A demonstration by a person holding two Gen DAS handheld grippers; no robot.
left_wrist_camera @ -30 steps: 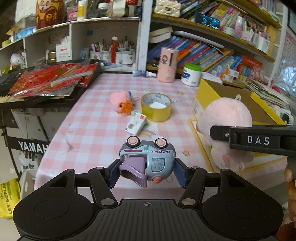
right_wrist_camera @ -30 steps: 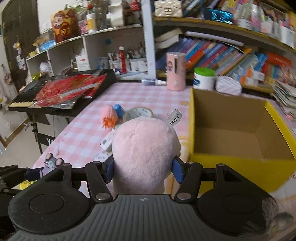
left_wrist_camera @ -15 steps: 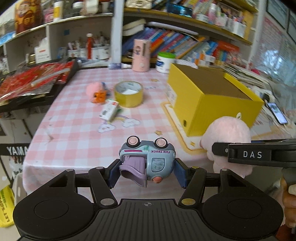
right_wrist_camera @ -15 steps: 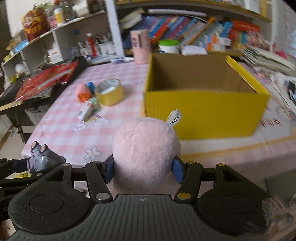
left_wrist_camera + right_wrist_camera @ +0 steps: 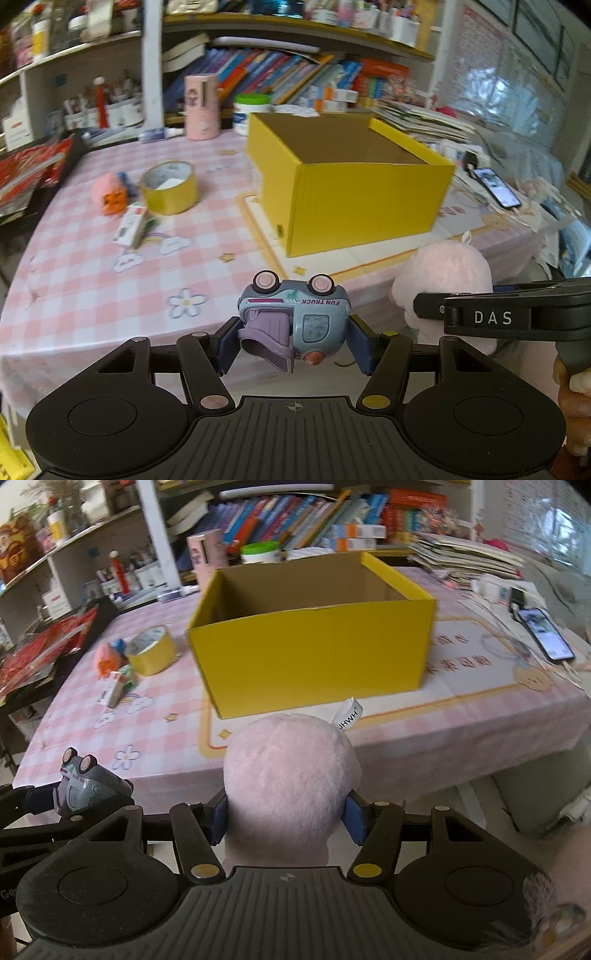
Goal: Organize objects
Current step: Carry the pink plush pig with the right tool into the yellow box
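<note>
I count one yellow box (image 5: 314,653) standing open on the desk (image 5: 92,280), one roll of tape (image 5: 169,187), one small pink toy (image 5: 109,189) and one little carton (image 5: 130,226) lying close together left of the box, and one phone (image 5: 546,634) near the desk's right edge. My left gripper (image 5: 293,339) points down toward the desk's near edge, its fingers clamped on one toy truck (image 5: 293,317), which sits wheels-up between the pads. My right gripper (image 5: 286,814) tilts down the same way, just beside the left one, fingers pressed into one pink plush toy (image 5: 290,786) held short of the box. The plush's lower part is hidden behind the gripper body, and the shelves behind are too blurred for me to count.
</note>
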